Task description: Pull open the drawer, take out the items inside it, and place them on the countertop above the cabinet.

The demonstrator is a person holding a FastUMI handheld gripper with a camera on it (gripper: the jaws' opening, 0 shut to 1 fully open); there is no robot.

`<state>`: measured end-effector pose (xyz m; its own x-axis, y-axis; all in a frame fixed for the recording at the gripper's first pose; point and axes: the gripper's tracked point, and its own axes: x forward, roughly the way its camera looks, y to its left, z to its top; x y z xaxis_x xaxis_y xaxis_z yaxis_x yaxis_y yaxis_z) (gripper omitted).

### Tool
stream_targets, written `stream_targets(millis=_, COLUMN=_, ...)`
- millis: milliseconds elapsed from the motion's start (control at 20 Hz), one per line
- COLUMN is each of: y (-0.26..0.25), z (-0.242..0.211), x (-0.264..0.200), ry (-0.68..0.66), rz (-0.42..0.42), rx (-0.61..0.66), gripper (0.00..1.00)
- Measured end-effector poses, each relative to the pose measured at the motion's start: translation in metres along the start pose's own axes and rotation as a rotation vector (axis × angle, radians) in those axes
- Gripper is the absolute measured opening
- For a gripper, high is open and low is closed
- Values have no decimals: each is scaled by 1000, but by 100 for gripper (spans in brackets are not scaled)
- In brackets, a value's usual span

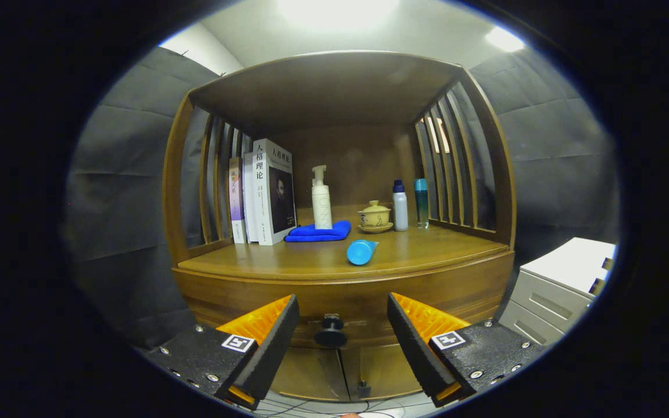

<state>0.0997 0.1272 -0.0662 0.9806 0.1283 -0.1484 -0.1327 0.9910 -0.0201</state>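
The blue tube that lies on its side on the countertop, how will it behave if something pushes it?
The blue tube looks round and lies on its side on the countertop, so a push would probably roll it. Small and plastic-looking, it is likely light. The open gripper flanks the drawer knob, well short of it.

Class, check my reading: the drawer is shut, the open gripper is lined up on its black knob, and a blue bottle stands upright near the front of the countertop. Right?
Not quite. In the gripper view the blue bottle lies on its side on the countertop. The rest holds: the drawer is shut, and the open gripper brackets the black knob.
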Motion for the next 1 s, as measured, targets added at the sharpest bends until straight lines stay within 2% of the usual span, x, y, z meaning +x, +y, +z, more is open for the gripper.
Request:
stream_targets(millis=200, y=-23, z=9, x=-43, ry=-14, rz=6, rx=11, gripper=95)
stream_targets(millis=250, y=-25, z=14, x=-74, ry=-24, rz=1, rx=7, gripper=95)
stream_targets(millis=350, y=-39, z=17, x=-94, ry=-37, rz=-3, rx=-1, gripper=95)
stream_targets(millis=750, y=-74, z=10, x=-157, ry=7, rz=14, rx=-9, gripper=95)
stream_targets(millis=1000, y=-101, z=-5, x=-181, ry=25, rz=-24, rx=-52, gripper=95)
